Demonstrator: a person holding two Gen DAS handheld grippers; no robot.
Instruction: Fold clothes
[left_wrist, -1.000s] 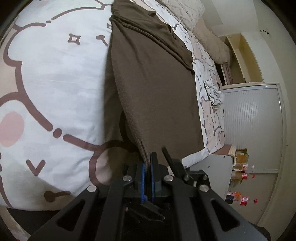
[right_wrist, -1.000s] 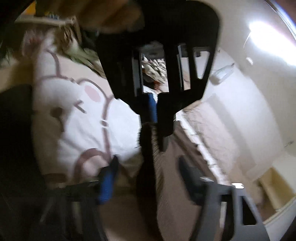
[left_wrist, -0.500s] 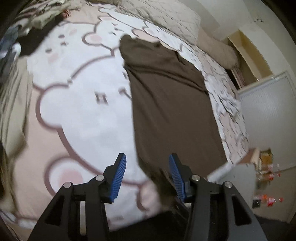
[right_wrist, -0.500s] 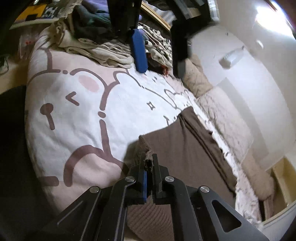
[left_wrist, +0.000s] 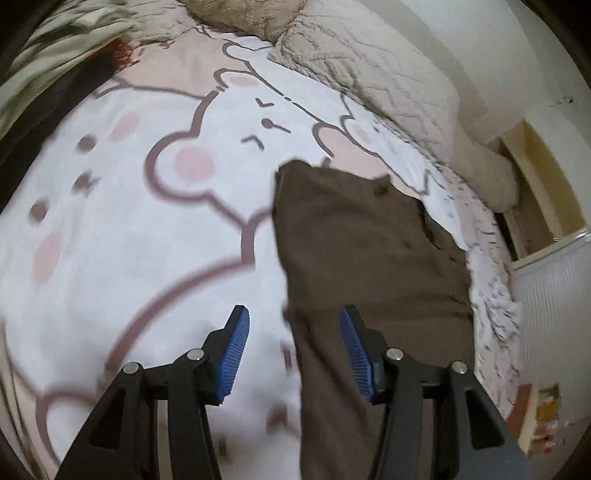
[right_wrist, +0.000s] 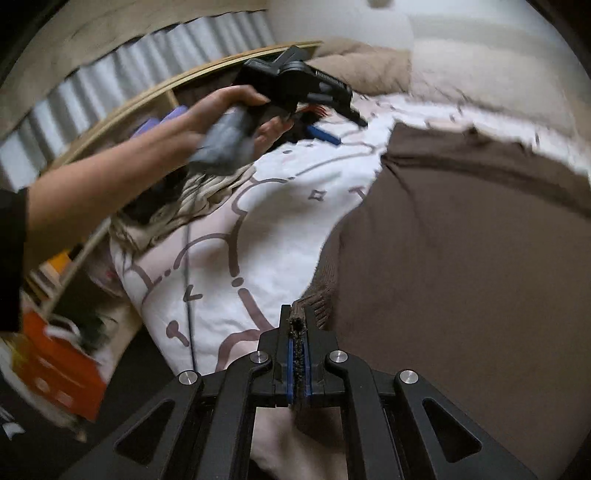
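A brown garment (left_wrist: 362, 240) lies flat and lengthwise on the bear-print bedsheet (left_wrist: 129, 240). My left gripper (left_wrist: 293, 312) hovers over the garment's left edge with its jaws opening; the blue pads (left_wrist: 234, 354) press on nothing. In the right wrist view my right gripper (right_wrist: 297, 314) is shut on the near edge of the brown garment (right_wrist: 461, 277), with fuzzy cloth pinched between its pads. The same view shows a person's hand (right_wrist: 207, 122) holding the left gripper (right_wrist: 343, 127) over the far side of the bed.
A pile of loose clothes (left_wrist: 55, 55) sits at the bed's far left, also seen as clothes (right_wrist: 177, 206) beside the arm. A beige quilted blanket (left_wrist: 369, 66) lies at the head. A wooden shelf (left_wrist: 543, 184) stands on the right; an orange box (right_wrist: 62, 365) sits on the floor.
My left gripper let go of the garment's edge, opened and swung away across the bed. My right gripper shut on the garment's near edge and rolled.
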